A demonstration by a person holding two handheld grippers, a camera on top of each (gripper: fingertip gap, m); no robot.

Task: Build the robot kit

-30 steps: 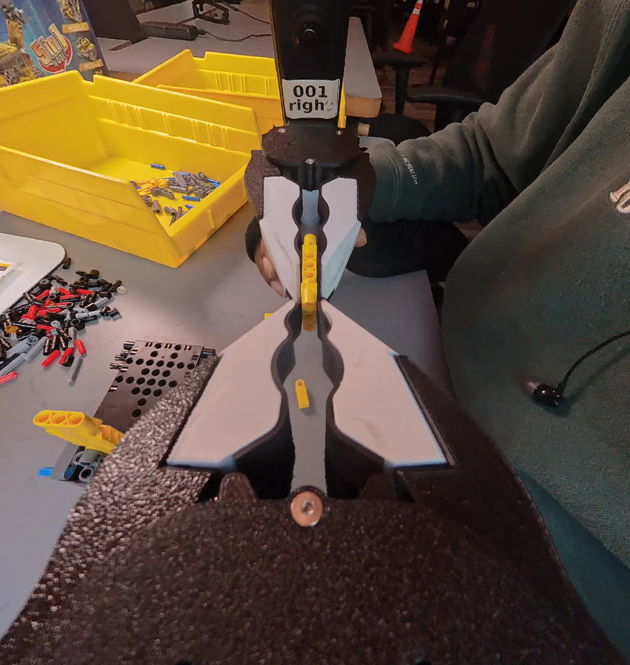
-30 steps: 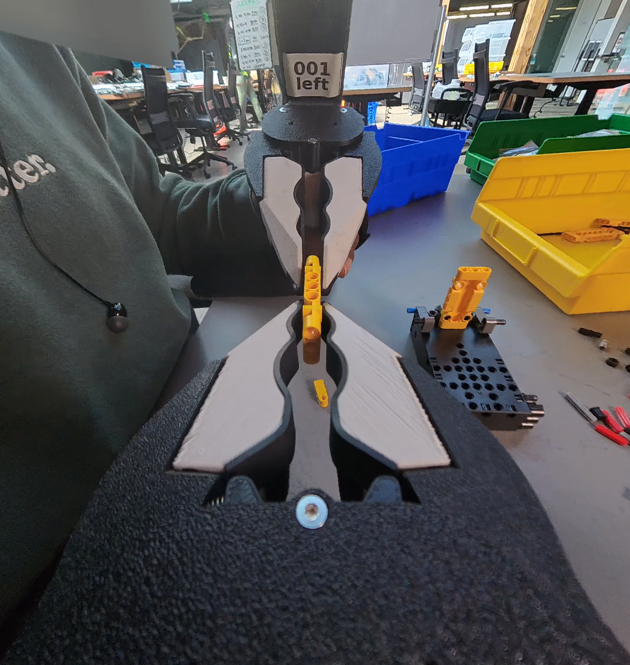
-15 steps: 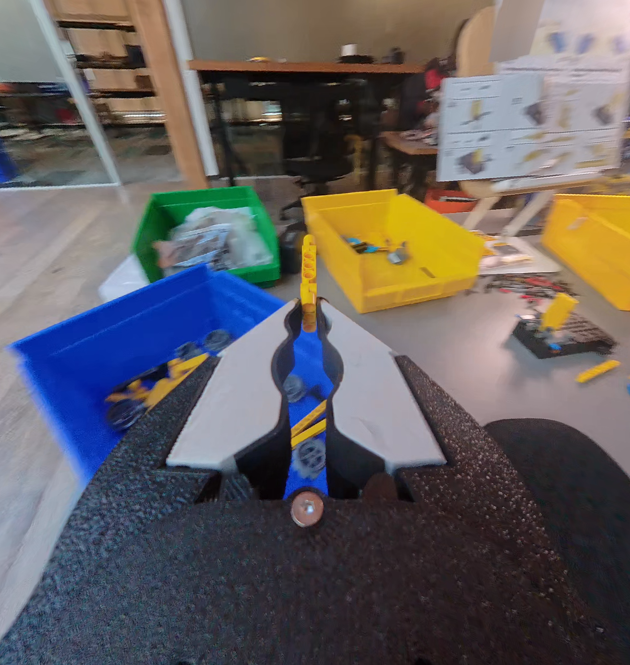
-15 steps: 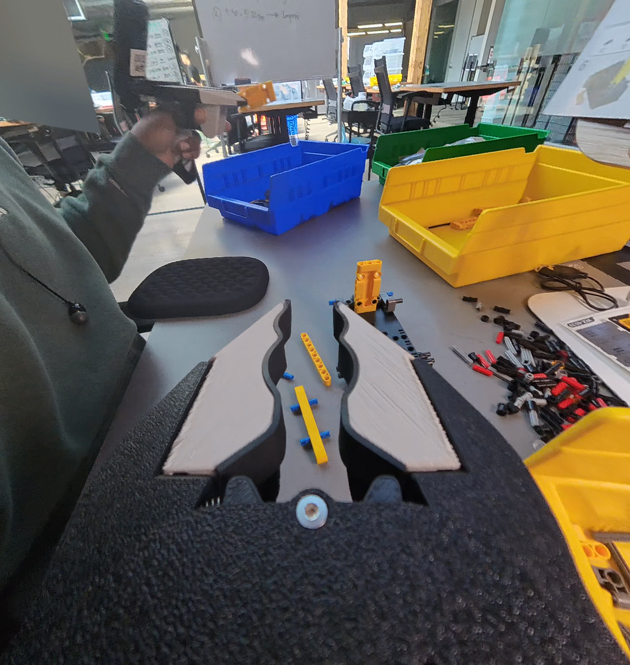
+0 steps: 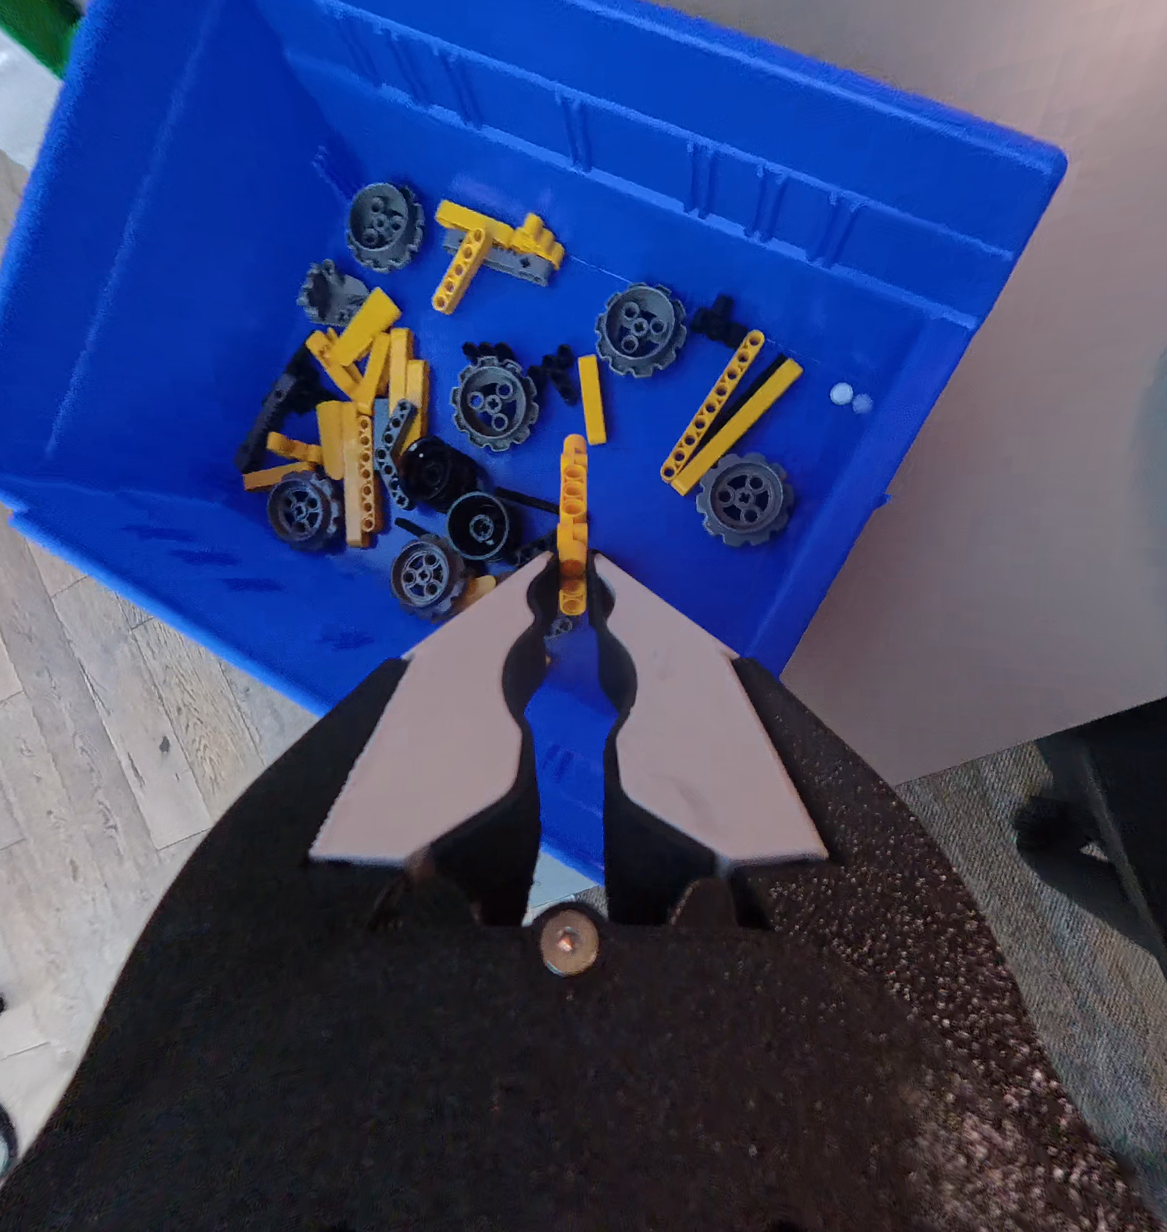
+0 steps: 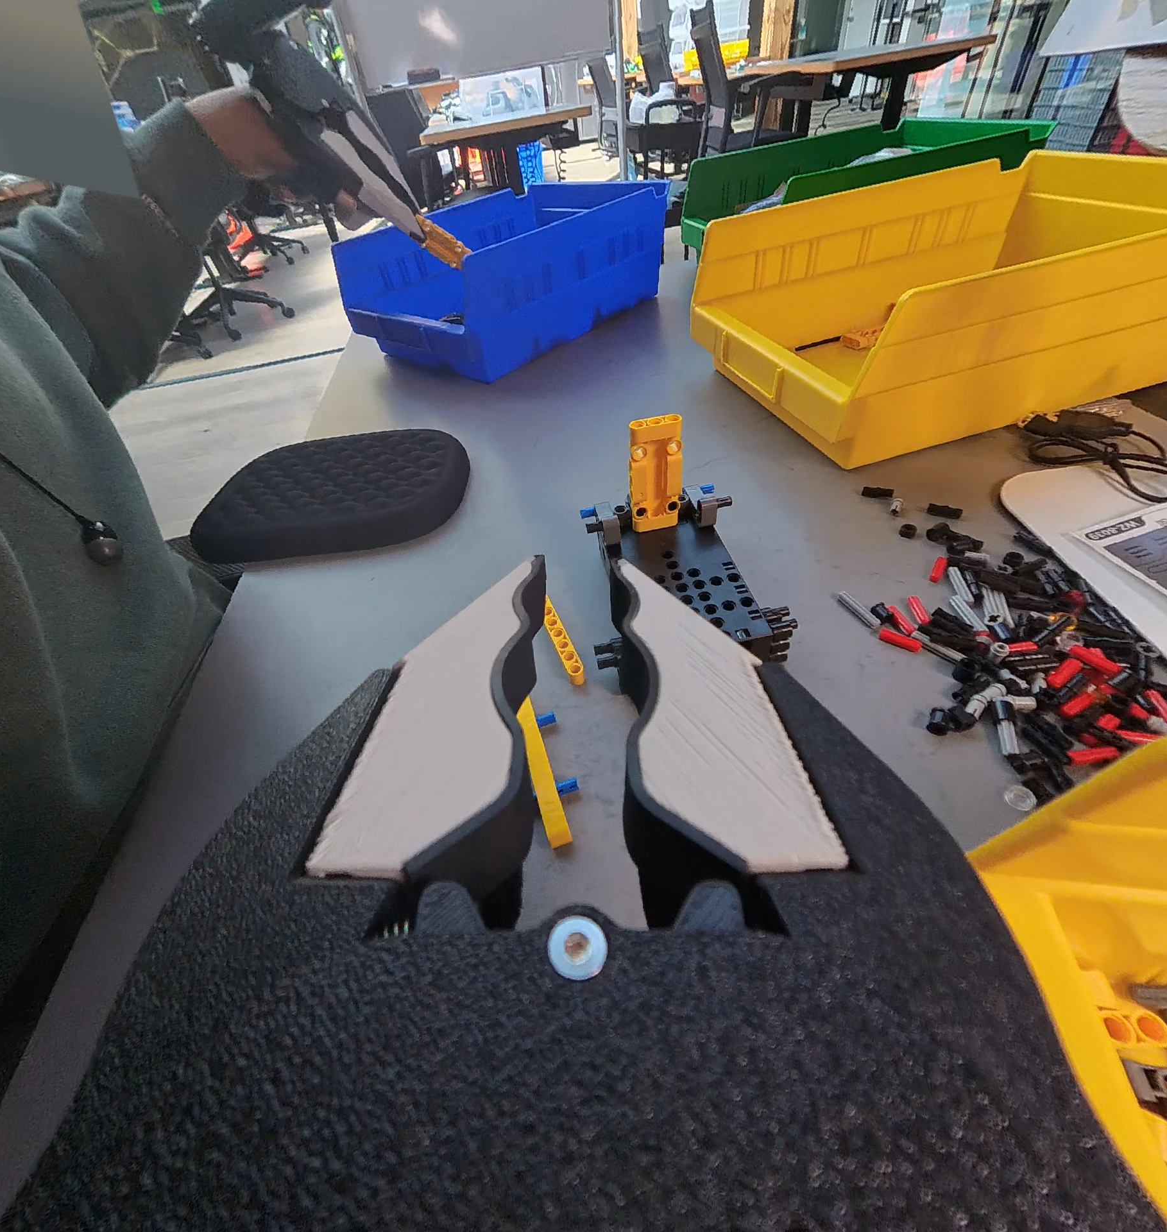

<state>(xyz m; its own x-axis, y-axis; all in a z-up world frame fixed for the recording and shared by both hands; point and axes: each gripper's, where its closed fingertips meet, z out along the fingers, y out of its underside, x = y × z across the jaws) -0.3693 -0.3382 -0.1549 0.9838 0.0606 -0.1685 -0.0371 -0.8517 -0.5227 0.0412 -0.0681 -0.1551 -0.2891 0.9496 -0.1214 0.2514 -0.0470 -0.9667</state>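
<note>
Yellow beam (image 5: pixel 572 507) pinched in left jaws — above blue bin (image 5: pixel 167 200); right jaws apart.

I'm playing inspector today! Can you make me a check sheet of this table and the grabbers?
Surface: grey table, brick parts scattered.
Job's things: yellow beam over blue bin of wheels and beams; black perforated plate carrying yellow block.
Clutter: pile of red, black and grey pins; yellow bins; instruction sheet.
Grippers: left gripper shut on beam; right gripper open, empty.
Cables: black cable.
Surroundings: office desks, chairs.
</note>
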